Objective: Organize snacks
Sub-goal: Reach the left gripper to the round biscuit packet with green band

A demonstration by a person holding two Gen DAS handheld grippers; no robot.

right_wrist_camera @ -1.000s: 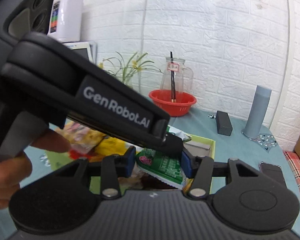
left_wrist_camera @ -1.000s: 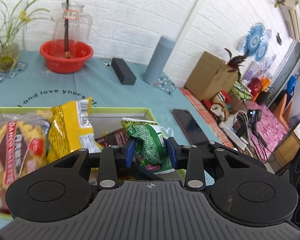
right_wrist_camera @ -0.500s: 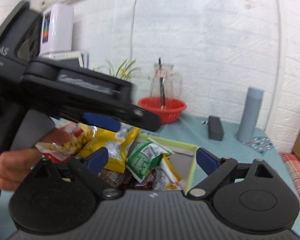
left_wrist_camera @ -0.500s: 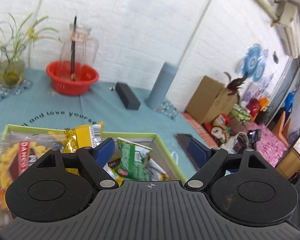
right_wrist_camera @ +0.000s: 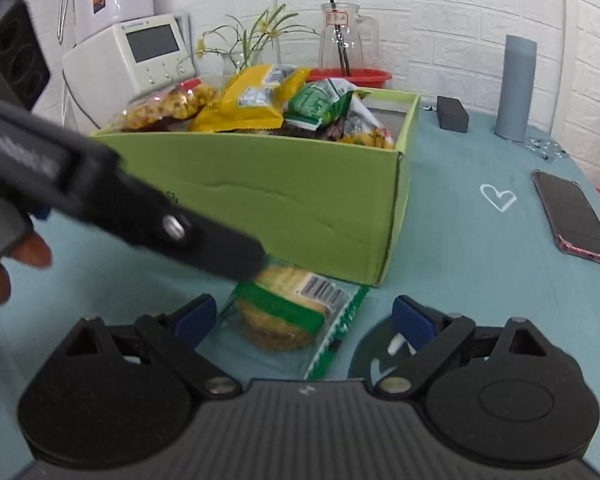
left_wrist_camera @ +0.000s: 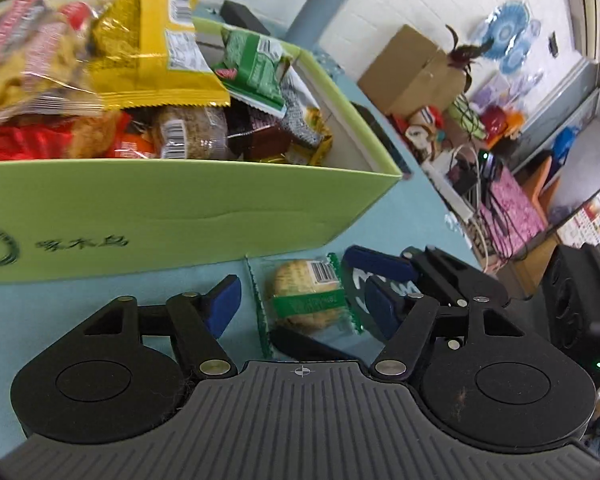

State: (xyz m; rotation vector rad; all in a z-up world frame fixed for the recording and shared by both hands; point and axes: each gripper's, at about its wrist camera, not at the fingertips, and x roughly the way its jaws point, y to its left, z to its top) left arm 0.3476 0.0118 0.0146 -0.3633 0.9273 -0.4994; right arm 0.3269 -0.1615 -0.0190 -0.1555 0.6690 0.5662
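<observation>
both claws are low over the teal tablecloth (right_wrist_camera: 460, 240), just in front of the light green cardboard box (right_wrist_camera: 300, 200). left gripper (left_wrist_camera: 300, 304), black with blue pads, has its jaws closing; the round biscuit in a clear wrapper with a green band (left_wrist_camera: 306, 300) lies on the cloth between them, and neither pad touches it yet. right gripper (right_wrist_camera: 306, 316) stands wide, its blue pads well apart, with the same wrapped biscuit (right_wrist_camera: 288, 312) lying between them, nearer its left pad; no pad presses on it. in the left wrist view one blue finger of the right gripper (left_wrist_camera: 376, 262) sits just beside the biscuit, and in the right wrist view the left gripper's black finger (right_wrist_camera: 204, 240) crosses above the biscuit's far end. part of a hand (right_wrist_camera: 4, 268) shows at the left edge, on the left gripper's handle.

the biscuit lies flat on the cloth, just outside the box's near wall. the box is heaped with snack packets: a yellow foil bag (right_wrist_camera: 248, 104), a green printed pouch (right_wrist_camera: 320, 102) and a clear bag of yellow puffs (right_wrist_camera: 168, 106) rise above the rim. behind the box stand a red plastic bowl (right_wrist_camera: 360, 78) and a clear glass jug (right_wrist_camera: 346, 40). a grey cylinder (right_wrist_camera: 516, 88), a small black block (right_wrist_camera: 452, 114) and a dark phone in a pink case (right_wrist_camera: 572, 216) rest on the cloth to the right.
</observation>
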